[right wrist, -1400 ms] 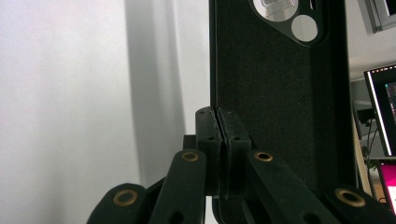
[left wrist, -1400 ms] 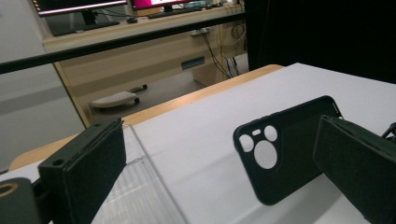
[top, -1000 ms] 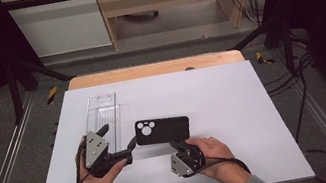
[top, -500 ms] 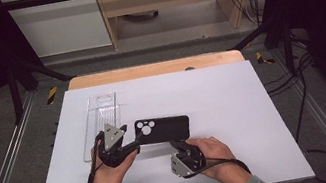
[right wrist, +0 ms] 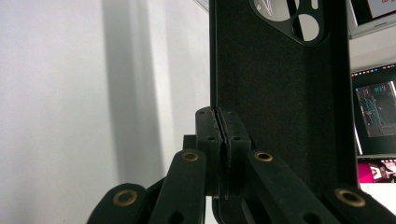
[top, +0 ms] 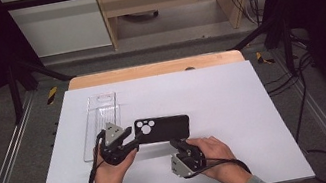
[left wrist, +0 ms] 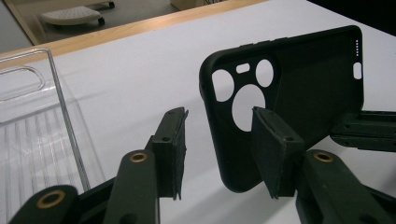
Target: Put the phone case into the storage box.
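Right now your right tool (top: 176, 145) is clamped tight on the long edge of the black, soft-lined phone case with round camera cut-outs (top: 163, 129), and holds it raised on edge just above the white tabletop (top: 233, 99). In the right gripper view, the two black pads (right wrist: 219, 140) meet with only the thin wall of the case (right wrist: 280, 84) pinched between them, and the case rises straight up from them with its camera holes at the far end.

Your left tool (top: 134, 139) sits at the camera end of the case. Its jaws have just been closing, but they are not yet gripping. In the left gripper view, the rounded corner of the case (left wrist: 299, 84) stands between the two pads. One pad (left wrist: 273, 149) lies in front of the inner face below the large round hole, close to it or touching, which you cannot tell from here. The other pad (left wrist: 172, 144) stands well clear of the case's outer side, with white tabletop (left wrist: 130, 79) showing through the gap.

Just beside your left tool lies a clear plastic tray with a ribbed floor (top: 101, 121); its near wall and grooves (left wrist: 37, 140) show at the left of the left gripper view. The tray lies flat, apart from the case.
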Action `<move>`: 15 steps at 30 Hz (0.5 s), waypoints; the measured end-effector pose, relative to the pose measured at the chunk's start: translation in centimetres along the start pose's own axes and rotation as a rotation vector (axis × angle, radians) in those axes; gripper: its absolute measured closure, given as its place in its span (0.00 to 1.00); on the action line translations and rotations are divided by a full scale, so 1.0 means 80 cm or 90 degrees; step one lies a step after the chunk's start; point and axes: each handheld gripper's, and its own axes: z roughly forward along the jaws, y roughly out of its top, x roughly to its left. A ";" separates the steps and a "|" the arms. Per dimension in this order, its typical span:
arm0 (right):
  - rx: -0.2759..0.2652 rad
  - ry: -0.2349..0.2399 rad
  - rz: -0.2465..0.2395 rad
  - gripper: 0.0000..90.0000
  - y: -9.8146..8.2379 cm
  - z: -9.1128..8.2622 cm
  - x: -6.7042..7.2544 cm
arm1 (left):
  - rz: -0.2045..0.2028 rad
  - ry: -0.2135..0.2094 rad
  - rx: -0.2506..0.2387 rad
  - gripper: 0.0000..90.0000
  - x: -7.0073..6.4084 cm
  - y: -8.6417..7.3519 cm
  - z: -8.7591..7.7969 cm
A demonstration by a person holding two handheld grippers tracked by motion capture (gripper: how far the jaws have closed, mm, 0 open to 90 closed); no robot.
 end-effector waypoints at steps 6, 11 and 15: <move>0.001 -0.001 -0.008 0.98 0.001 0.000 0.001 | -0.003 -0.003 0.003 0.68 0.001 -0.001 0.001; -0.003 0.002 -0.013 0.98 0.001 0.001 0.001 | -0.007 -0.007 0.007 0.73 0.001 -0.002 0.002; -0.001 0.000 -0.014 0.98 0.003 0.001 0.003 | -0.011 -0.004 0.011 0.78 0.002 -0.002 0.002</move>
